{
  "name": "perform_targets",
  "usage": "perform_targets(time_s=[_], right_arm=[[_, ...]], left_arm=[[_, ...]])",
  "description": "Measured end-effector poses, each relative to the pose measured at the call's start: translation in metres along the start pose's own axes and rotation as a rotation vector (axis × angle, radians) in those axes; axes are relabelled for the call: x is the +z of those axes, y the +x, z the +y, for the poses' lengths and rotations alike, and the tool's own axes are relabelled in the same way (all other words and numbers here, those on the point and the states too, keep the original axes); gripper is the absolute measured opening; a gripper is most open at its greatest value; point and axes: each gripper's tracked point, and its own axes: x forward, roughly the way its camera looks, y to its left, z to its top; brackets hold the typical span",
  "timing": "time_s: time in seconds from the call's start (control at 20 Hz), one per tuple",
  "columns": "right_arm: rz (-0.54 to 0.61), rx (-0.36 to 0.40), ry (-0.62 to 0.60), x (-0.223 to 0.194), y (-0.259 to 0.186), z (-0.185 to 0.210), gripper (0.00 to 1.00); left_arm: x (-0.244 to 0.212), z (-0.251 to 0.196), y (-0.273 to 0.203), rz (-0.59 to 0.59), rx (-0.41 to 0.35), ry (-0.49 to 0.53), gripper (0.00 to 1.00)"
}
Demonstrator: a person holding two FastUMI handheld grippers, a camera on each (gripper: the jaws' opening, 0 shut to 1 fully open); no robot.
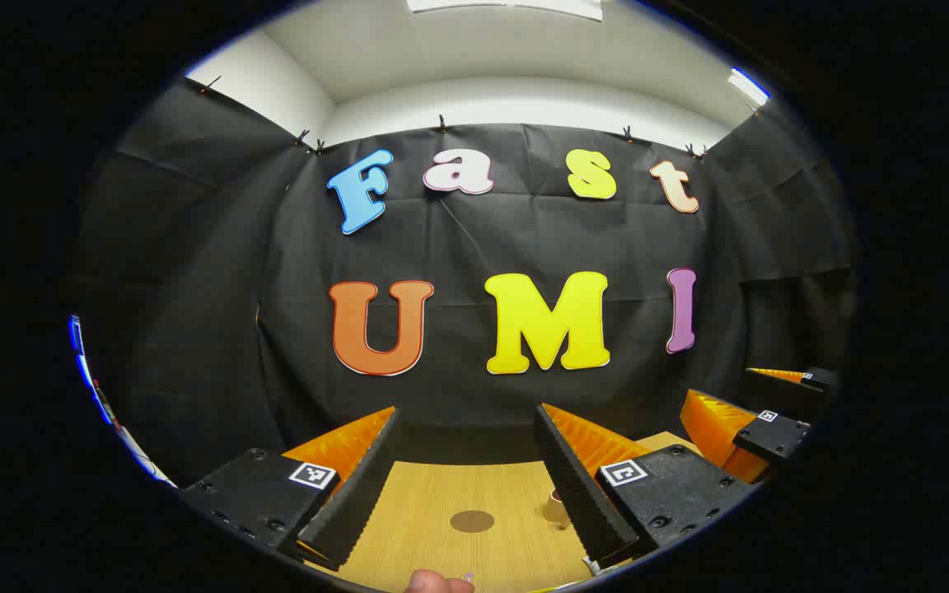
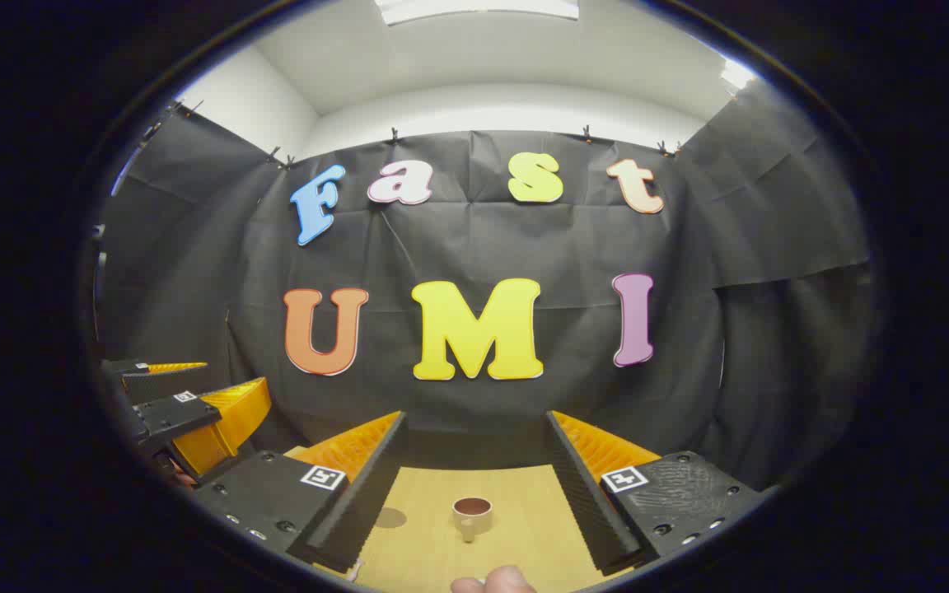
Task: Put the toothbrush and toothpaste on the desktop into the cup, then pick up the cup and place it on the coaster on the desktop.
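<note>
A: While both grippers hang raised above the near edge of the desk (image 2: 433, 494), nothing is gripped. Left gripper (image 1: 466, 478): fingers spread wide, bare wood between them. Right gripper (image 2: 474, 482): same, released and empty.

B: Why held so high and level?

A: My guess is a start pose, so each camera takes in the desktop ahead before any reach. Cup (image 2: 472, 515) stands upright, mouth open, far of the right gripper and framed between its fingers. That lines the right hand up with it.

B: And the coaster?

A: Coaster (image 1: 472, 520), a flat brown disc, lies between the left gripper's fingers; in the right gripper view it sits just left of the cup, apart from it, partly behind the left finger.

B: Toothbrush, toothpaste?

A: Cannot place either. A small pale object at the near edge in the left gripper view is too small to name.

B: Obstacles?

A: Little. A fingertip (image 2: 499, 581) pokes in at the near edge. The two grippers ride side by side, so crossing reaches could clash. Cup and coaster are near neighbours; a careless sweep may nudge the cup
</note>
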Motion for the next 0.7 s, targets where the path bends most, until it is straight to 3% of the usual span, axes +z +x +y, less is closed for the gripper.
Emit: perform_targets(time_s=[0.7], right_arm=[[0.014,0.004,-0.002,-0.006,0.014,-0.002,0.96]], left_arm=[[-0.011,0.010,0.010,0.013,0.039,0.009,1.00]])
